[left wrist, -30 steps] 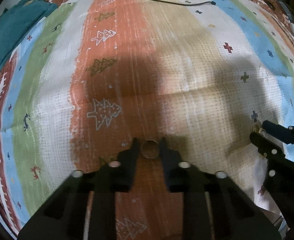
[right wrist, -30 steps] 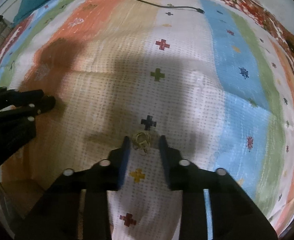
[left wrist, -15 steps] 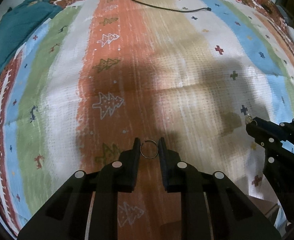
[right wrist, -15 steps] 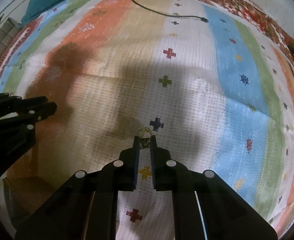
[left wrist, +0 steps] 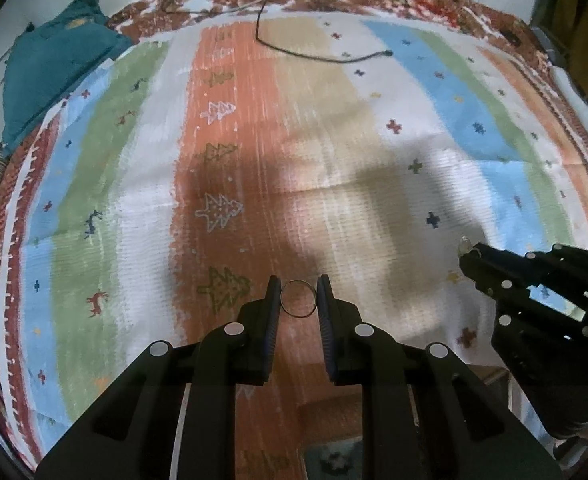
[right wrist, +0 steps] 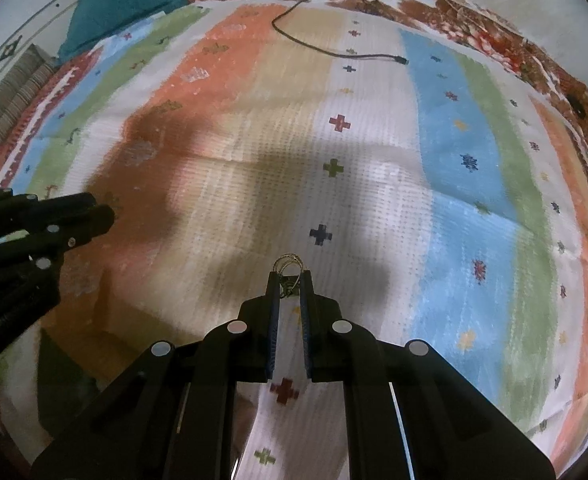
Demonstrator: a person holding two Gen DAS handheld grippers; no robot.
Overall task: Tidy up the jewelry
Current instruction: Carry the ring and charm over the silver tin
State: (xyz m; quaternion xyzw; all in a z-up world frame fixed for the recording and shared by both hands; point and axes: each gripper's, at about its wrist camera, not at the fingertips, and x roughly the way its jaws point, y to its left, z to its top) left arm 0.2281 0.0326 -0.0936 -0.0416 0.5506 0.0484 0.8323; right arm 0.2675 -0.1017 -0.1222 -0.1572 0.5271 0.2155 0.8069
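Lifted clear of the striped woven bedspread [left wrist: 334, 152], the left gripper [left wrist: 298, 300] pinches a thin metal ring [left wrist: 298, 299] while the right gripper [right wrist: 290, 280], newly clamped, grips a tangle of gold wire hoops [right wrist: 289, 264], both pieces ready for sorting.

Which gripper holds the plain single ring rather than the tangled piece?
The left gripper: a thin plain ring sits between its pads. The right gripper pinches a tangled gold piece.
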